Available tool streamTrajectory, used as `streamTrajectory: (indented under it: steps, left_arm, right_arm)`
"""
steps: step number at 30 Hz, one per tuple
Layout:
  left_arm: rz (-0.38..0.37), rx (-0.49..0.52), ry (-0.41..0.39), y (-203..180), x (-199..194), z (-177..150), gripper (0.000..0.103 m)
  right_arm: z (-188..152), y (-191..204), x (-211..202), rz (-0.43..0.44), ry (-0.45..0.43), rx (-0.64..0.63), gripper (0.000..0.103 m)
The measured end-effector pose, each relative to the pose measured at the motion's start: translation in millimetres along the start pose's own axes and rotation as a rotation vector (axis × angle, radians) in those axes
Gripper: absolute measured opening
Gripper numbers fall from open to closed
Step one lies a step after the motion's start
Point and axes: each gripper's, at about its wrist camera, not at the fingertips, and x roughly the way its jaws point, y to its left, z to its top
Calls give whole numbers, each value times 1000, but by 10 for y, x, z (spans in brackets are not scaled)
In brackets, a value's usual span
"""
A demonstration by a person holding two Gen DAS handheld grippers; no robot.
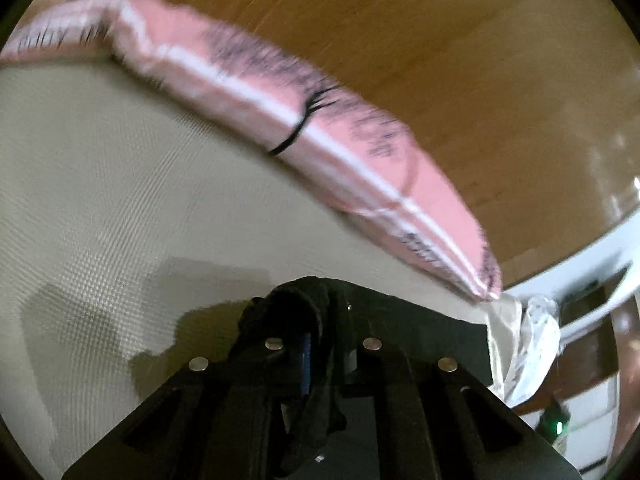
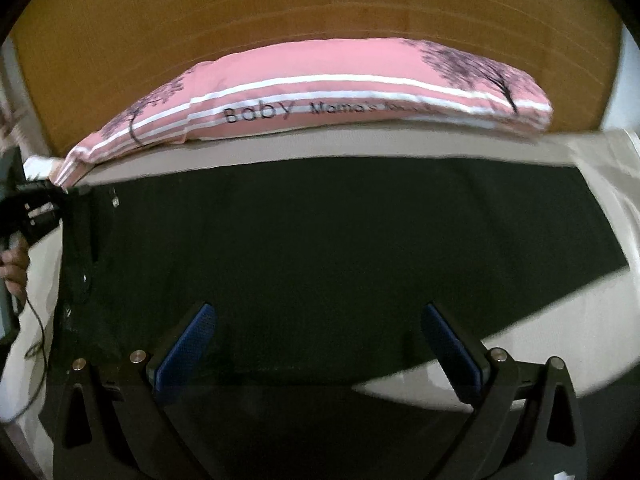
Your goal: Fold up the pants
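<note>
The left gripper (image 1: 320, 344) is clenched on a bunched fold of the black pants (image 1: 308, 312), the dark cloth pinched between its fingers and hanging down over them. The right gripper (image 2: 320, 344) is released, its two blue-padded fingers (image 2: 188, 344) spread wide apart and hovering over the near edge of the pants (image 2: 320, 248). In the right wrist view the pants lie spread flat as a broad dark panel on the beige bed sheet (image 2: 560, 344), reaching from the left edge, where the left gripper (image 2: 36, 212) and the person's hand (image 2: 14, 268) hold the waistband end with its buttons, across to the far right. Just beyond the pants, along the far edge of the bed, rests a long pink pillow (image 2: 320, 92) with white stripes, black tree prints and the word "Baby". Behind it stands a wooden headboard (image 2: 320, 4).
</note>
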Motion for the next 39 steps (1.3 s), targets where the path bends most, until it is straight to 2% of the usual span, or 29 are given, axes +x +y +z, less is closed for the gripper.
streamTrajectory:
  steps: [4, 8, 12, 13, 16, 19, 22, 27, 29, 30, 32, 33, 39]
  left_arm:
    - [-24, 92, -43, -299, -254, -80, 8]
    - [-41, 170, -68, -514, -427, -164, 8]
    - [-64, 243, -92, -626, -579, -284, 8]
    - [-68, 250, -94, -628, -592, -306, 8]
    - [-87, 247, -103, -604, -654, -349, 8]
    - [-98, 247, -111, -584, -676, -360, 8]
    - [-92, 266, -110, -599, -681, -375, 8]
    - [-84, 277, -100, -593, -654, -350, 8]
    - [-78, 278, -95, -609, -646, -345, 8]
    - [-72, 282, -95, -622, -647, -346, 8]
    - [-53, 288, -90, -638, -626, -345, 8]
    - [-40, 290, -89, -644, -616, -342, 8]
    - [45, 332, -52, -689, -617, -307, 8]
  right_arm:
    - [274, -91, 34, 106, 19, -116, 102]
    - [705, -87, 166, 167, 49, -329, 102]
    - [1090, -15, 404, 216, 122, -507, 94]
    - [1188, 14, 465, 224, 135, -548, 89]
    - [1432, 128, 653, 255, 183, -658, 88]
    - [1553, 200, 901, 307, 278, -758, 85]
    - [1579, 185, 1113, 374, 360, -790, 74]
    - [1602, 32, 1427, 373, 433, -787, 62]
    - [1594, -77, 1501, 394, 458, -757, 44]
    - [1584, -128, 1521, 401, 465, -741, 40]
    - [1556, -181, 1504, 390, 456, -730, 17]
    - [1539, -195, 1463, 385, 439, -722, 13]
    - [1444, -256, 890, 287, 255, -677, 8]
